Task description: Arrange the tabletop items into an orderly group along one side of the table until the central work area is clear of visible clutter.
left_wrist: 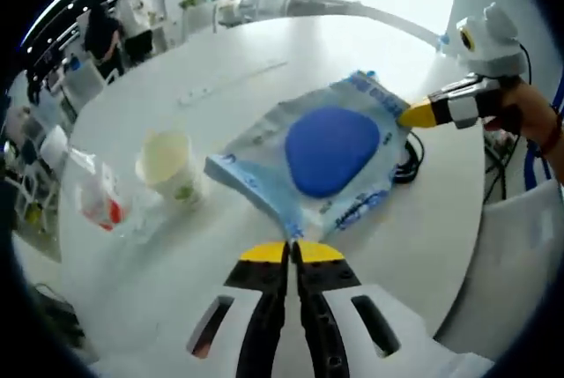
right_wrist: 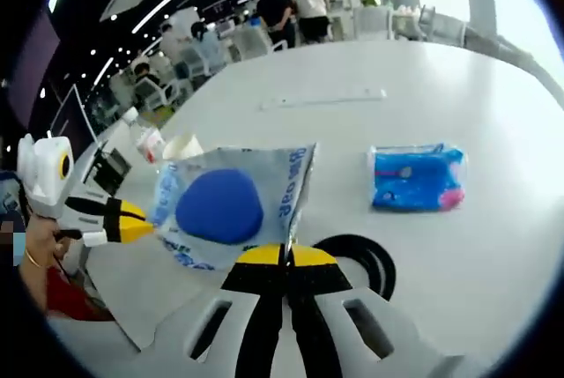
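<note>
Round white table (left_wrist: 220,52), broad and pale, its far half mostly bare.

Largest item on it: a flat pale-blue printed plastic bag with a dark blue rounded pad inside (left_wrist: 330,149), lying near mid-table. I have it from both ends. In the left gripper view my left gripper (left_wrist: 293,253) sits at the bag's near corner, yellow tips pressed together on the film edge. The right gripper (left_wrist: 421,114) comes in from the right with its yellow tip against the opposite corner. The right gripper view agrees: the right gripper (right_wrist: 285,255) is nipped shut on the bag's pointed corner, and the left gripper (right_wrist: 128,220) meets the bag from the left side.

So the bag's long diagonal runs straight between my two tools, stretched between them. I judge any shift toward an edge must keep both hands moving together, or the film will tear loose from one pinch.

A black looped cable (right_wrist: 366,259) lies just beside the right gripper, partly under the bag.

Smaller: a bright blue and pink wipes packet (right_wrist: 414,177), apart from the bag. A cream paper cup (left_wrist: 166,162) stands near the bag's other side, and a crumpled clear wrapper with red print (left_wrist: 101,202) beyond it.

A thin white strip (left_wrist: 231,83) lies toward the far rim.
</note>
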Available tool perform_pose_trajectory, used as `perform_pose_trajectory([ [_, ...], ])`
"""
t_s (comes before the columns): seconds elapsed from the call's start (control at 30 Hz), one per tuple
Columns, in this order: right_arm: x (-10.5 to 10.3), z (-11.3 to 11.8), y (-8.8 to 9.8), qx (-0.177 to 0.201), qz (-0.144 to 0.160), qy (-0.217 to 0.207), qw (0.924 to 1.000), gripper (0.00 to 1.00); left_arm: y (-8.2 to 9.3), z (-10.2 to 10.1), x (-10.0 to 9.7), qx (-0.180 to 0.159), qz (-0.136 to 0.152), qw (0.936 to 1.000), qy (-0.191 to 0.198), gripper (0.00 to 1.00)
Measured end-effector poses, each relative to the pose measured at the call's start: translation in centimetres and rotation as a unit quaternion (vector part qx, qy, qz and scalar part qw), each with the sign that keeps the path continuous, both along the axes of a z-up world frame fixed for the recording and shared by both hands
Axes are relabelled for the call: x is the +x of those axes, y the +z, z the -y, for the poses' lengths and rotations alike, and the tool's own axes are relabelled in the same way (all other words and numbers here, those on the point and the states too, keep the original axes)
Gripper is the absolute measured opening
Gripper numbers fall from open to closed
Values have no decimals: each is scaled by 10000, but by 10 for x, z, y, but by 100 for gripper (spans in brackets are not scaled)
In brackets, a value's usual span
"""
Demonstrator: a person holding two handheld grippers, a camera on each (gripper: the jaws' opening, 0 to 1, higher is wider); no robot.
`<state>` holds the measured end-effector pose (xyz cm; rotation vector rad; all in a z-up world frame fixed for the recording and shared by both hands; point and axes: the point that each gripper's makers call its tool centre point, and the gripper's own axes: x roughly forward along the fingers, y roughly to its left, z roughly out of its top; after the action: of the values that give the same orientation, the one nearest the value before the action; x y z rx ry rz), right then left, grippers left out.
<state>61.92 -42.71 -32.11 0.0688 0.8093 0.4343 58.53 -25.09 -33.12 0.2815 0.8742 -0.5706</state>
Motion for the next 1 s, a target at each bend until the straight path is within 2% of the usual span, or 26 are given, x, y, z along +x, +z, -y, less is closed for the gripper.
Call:
perform_pose_trajectory([
  [0.23, 21, 10, -10, -76, 12, -98, 9999, 1, -6, 7, 19, -78, 73, 9998, 143, 0],
  [0.37, 37, 11, -15, -104, 140, -117, 9998, 1, -7, 8, 38, 88, 350, 9992, 186, 0],
  [0.53, 56, 9, -21, -129, 252, -140, 9995, 1, -14, 6, 52, 92, 347, 9988, 338, 0],
  [0.6, 60, 10, -26, -140, 217, -146, 9996, 1, -17, 6, 56, 107, 365, 9987, 347, 0],
  [0.7, 62, 10, -31, -139, 181, -183, 9996, 1, -17, 7, 66, 213, 567, 9976, 344, 0],
  [1.0, 76, 11, -45, -5, 121, -506, 9986, 1, -30, 6, 84, 255, 661, 9957, 594, 0],
])
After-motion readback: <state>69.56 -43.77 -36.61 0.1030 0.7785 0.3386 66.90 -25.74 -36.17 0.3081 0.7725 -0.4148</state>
